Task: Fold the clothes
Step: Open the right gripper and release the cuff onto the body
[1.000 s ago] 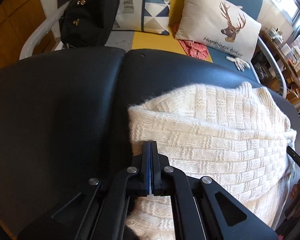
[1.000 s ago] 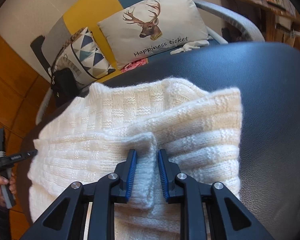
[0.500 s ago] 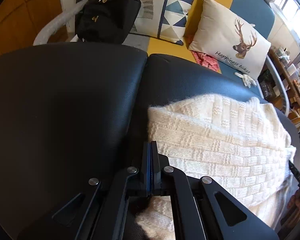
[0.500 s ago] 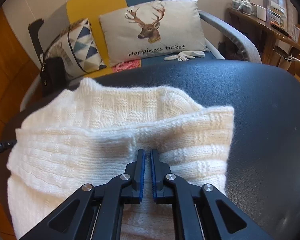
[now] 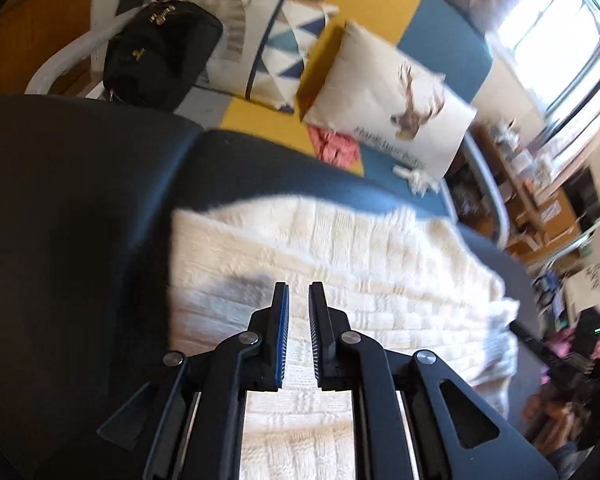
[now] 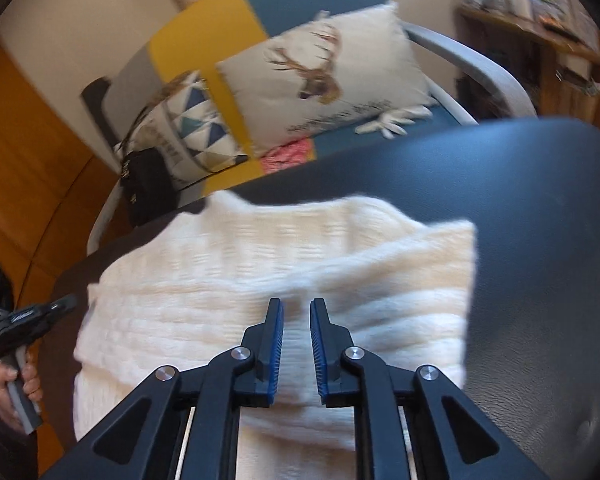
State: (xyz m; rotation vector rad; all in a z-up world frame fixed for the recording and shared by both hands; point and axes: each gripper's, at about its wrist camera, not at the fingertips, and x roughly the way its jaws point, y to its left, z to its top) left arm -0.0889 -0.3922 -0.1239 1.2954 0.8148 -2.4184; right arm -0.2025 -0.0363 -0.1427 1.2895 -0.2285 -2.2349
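**Folded sweater on black tabletop, both tongs parting above it**

Behind the black padded tabletop (image 5: 80, 208) runs a sofa (image 5: 440, 40) in yellow and blue blocks, carrying a deer pillow (image 5: 392, 108), a triangle-patterned pillow (image 5: 268, 52), a black bag (image 5: 160, 56), a pink cloth (image 5: 332, 148) and a white glove (image 5: 418, 174). Shelves with boxes stand by a bright window at the right of the left wrist view.

On the tabletop lies the cream knit sweater (image 5: 340, 264), folded into a rough rectangle with one layer doubled over another; its near part hangs over the tabletop's edge.

The left tongs (image 5: 298, 292) hang over the sweater's left part, their blue-lined jaws opening, a narrow gap between them with nothing in it. The right tongs (image 6: 296, 308) hang over the sweater's right part, near the fold line, jaws likewise opening and holding nothing.

In the right wrist view, a hand (image 6: 12, 384) at the far left edge grips the handle of the left tongs. Both views are blurred.
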